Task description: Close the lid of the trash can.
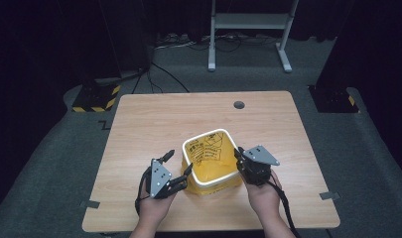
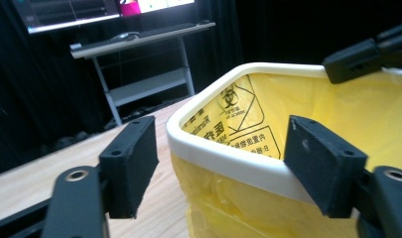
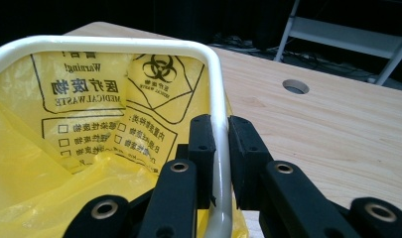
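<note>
A white-rimmed bin (image 1: 209, 161) lined with a yellow bag (image 1: 214, 162) is seen on the table (image 1: 154, 119), at 6 o'clock from its centre. The bin's rim at 3 o'clock is clamped by the right gripper (image 3: 220, 148). The left gripper (image 2: 218, 163) is held unclenched astride the rim at 9 o'clock, pads clear.

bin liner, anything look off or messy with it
Nothing damaged or spilled. The yellow liner is folded over the white rim, crumpled and bunched outside at the bin's base. The right gripper clamps the rim; the left gripper straddles a corner, open.
</note>
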A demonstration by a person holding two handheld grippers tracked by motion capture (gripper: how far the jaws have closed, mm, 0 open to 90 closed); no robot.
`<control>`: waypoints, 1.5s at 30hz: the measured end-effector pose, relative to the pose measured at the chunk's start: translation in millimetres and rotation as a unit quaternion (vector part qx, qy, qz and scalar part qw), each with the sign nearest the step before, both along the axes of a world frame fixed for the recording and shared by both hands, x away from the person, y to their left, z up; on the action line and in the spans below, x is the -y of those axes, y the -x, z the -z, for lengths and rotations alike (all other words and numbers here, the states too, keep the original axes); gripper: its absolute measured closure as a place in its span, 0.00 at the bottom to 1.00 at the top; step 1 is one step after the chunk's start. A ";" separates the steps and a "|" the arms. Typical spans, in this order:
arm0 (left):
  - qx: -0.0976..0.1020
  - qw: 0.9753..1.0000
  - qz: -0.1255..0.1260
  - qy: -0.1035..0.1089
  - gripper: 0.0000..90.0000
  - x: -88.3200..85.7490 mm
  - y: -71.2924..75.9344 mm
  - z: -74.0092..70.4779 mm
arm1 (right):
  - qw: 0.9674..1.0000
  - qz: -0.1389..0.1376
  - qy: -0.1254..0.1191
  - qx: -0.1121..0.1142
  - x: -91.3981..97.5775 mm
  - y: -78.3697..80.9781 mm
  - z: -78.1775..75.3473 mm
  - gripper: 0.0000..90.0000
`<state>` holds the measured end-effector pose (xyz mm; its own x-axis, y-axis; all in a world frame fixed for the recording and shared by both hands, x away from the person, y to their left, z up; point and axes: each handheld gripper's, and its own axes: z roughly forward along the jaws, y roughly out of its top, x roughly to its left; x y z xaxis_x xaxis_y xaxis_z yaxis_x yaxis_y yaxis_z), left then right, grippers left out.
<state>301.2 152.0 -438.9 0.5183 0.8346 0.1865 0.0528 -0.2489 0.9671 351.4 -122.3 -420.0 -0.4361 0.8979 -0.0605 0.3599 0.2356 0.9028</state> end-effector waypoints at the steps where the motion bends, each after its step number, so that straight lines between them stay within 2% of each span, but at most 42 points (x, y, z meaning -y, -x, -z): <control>1: 0.000 1.000 0.007 -0.006 0.33 2.0 1.2 -1.1 | 1.000 -0.002 0.001 0.000 -0.5 -0.9 -0.2 0.90; 4: 0.004 1.000 0.016 -0.026 0.33 9.9 3.7 -3.4 | 1.000 -0.008 -0.001 -0.006 -2.2 -2.8 -1.3 0.90; 5: 0.003 1.000 0.016 -0.027 0.33 10.8 3.4 -3.2 | 1.000 -0.007 0.000 -0.006 -3.3 -2.6 -1.1 0.90; 7: -0.010 1.000 0.015 -0.015 0.33 9.9 1.7 -2.0 | 1.000 -0.006 0.002 -0.002 -3.7 -1.9 -0.6 0.90; 11: -0.018 1.000 0.020 -0.001 0.38 8.3 3.1 -0.2 | 1.000 -0.003 0.000 0.002 -4.6 1.1 0.2 0.90; 13: -0.021 1.000 0.021 -0.001 0.39 8.2 2.8 -0.4 | 1.000 -0.002 -0.005 -0.001 -4.2 0.7 0.5 0.90; 14: -0.026 0.999 0.023 0.005 0.39 7.6 1.8 -0.5 | 1.000 -0.003 -0.009 -0.005 -3.8 0.3 0.5 0.90; 17: -0.038 0.999 0.019 0.015 0.39 7.2 1.1 -2.0 | 0.999 -0.013 -0.033 -0.041 1.1 -5.4 3.2 0.87; 18: -0.035 0.999 0.010 0.018 0.37 5.9 2.1 -4.1 | 0.997 -0.019 -0.041 -0.057 3.2 -8.4 4.0 0.86; 19: -0.031 0.999 0.008 0.028 0.31 3.6 3.5 -6.3 | 0.997 -0.027 -0.041 -0.059 5.0 -9.1 2.2 0.85; 20: -0.026 0.998 0.006 0.051 0.29 -2.6 7.6 -10.7 | 0.998 -0.029 -0.040 -0.048 6.5 -7.2 -0.3 0.84; 22: -0.019 0.997 -0.005 0.069 0.29 -13.9 14.7 -15.3 | 0.998 -0.025 -0.054 -0.013 14.7 2.0 -10.1 0.80; 23: -0.020 0.997 -0.013 0.069 0.29 -18.7 17.3 -14.8 | 0.998 -0.019 -0.059 0.017 21.6 8.6 -15.2 0.80; 24: -0.026 0.997 -0.019 0.067 0.30 -21.3 18.2 -13.0 | 0.998 -0.011 -0.058 0.032 27.7 12.4 -17.8 0.79; 25: -0.041 0.997 -0.028 0.058 0.30 -24.1 17.7 -8.9 | 0.997 -0.007 -0.062 0.039 32.7 14.1 -18.6 0.78; 27: -0.085 0.995 -0.038 0.044 0.31 -24.4 14.7 4.0 | 0.997 0.010 -0.052 0.052 44.1 13.5 -13.3 0.76; 29: -0.122 0.991 -0.040 0.024 0.31 -18.7 12.4 17.4 | 0.998 0.021 -0.045 0.038 52.8 7.0 1.3 0.74; 31: -0.145 0.989 -0.035 0.010 0.31 -11.8 11.2 26.5 | 0.999 0.020 -0.031 0.021 55.2 3.0 20.1 0.73; 32: -0.155 0.987 -0.031 0.010 0.30 -8.6 10.1 29.1 | 1.000 0.013 -0.025 0.009 54.0 2.5 29.2 0.72; 35: -0.164 0.986 -0.030 0.006 0.30 -3.8 4.5 31.7 | 1.000 -0.018 -0.004 0.001 41.5 10.5 47.8 0.69; 36: -0.167 0.985 -0.032 0.009 0.30 -4.5 1.3 31.6 | 1.000 -0.022 0.006 0.006 36.8 14.4 50.2 0.73; 37: -0.170 0.985 -0.034 0.013 0.30 -6.1 -2.7 31.4 | 1.000 -0.018 0.015 0.013 33.7 18.3 51.8 0.74; 39: -0.177 0.984 -0.033 0.019 0.31 -11.7 -13.9 31.4 | 1.000 -0.017 0.014 0.014 31.7 22.5 53.3 0.73; 42: -0.178 0.983 -0.033 0.021 0.33 -19.3 -36.7 31.0 | 1.000 -0.022 0.015 0.010 27.8 23.1 53.4 0.71; 45: -0.184 0.982 -0.028 0.025 0.36 -23.5 -57.9 30.9 | 0.999 -0.019 0.026 0.014 21.0 19.6 52.0 0.71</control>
<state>359.1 175.4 -469.7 0.4954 0.8674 -0.0468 0.4131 -0.1879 0.8911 331.8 -143.3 -472.0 -0.4674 0.8759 -0.1199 0.3247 0.2963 0.8982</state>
